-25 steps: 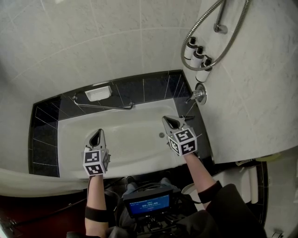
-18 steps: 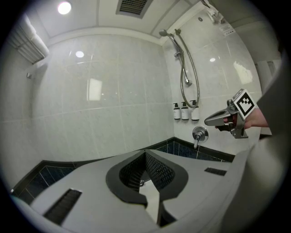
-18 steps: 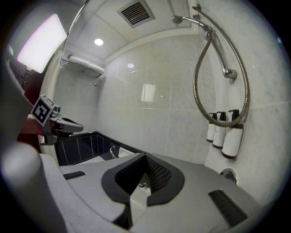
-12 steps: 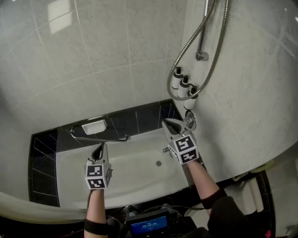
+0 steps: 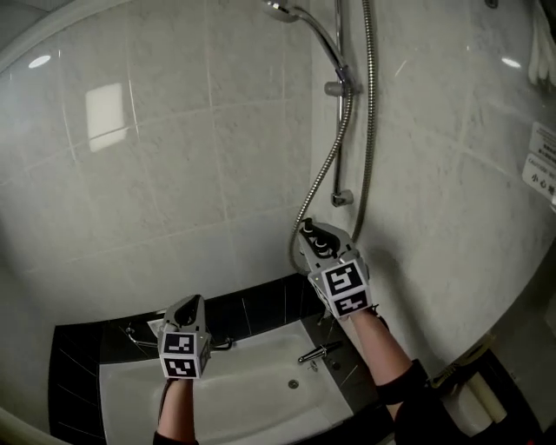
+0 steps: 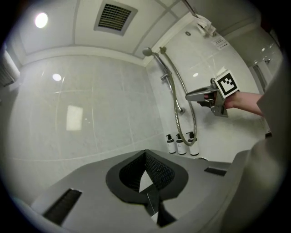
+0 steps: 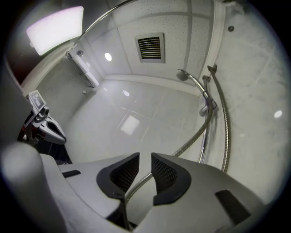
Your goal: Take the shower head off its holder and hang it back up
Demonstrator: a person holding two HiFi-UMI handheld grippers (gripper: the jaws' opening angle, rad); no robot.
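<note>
The chrome shower head (image 5: 280,10) sits in its holder (image 5: 339,87) high on the wall rail, and its metal hose (image 5: 369,130) loops down the wall. My right gripper (image 5: 310,233) is raised near the bottom of that loop, well below the holder. Its jaws have just been opening and stand a little apart, open with nothing between them; in the right gripper view (image 7: 145,157) the hose (image 7: 200,132) only shows behind the gap. My left gripper (image 5: 188,306) is lower, over the bathtub, shut and empty, with its tips (image 6: 145,154) meeting.
Three small bottles (image 6: 181,144) stand on the ledge under the hose loop. Below are the white bathtub (image 5: 252,382) with black tile surround, a tap (image 5: 317,354) and a grab bar (image 5: 139,335). A ceiling vent (image 6: 116,16) is overhead.
Both grippers have risen, the right one further, up beside the hose loop. The right jaws have parted slightly. The view has tilted up, bringing the shower head and holder into sight.
</note>
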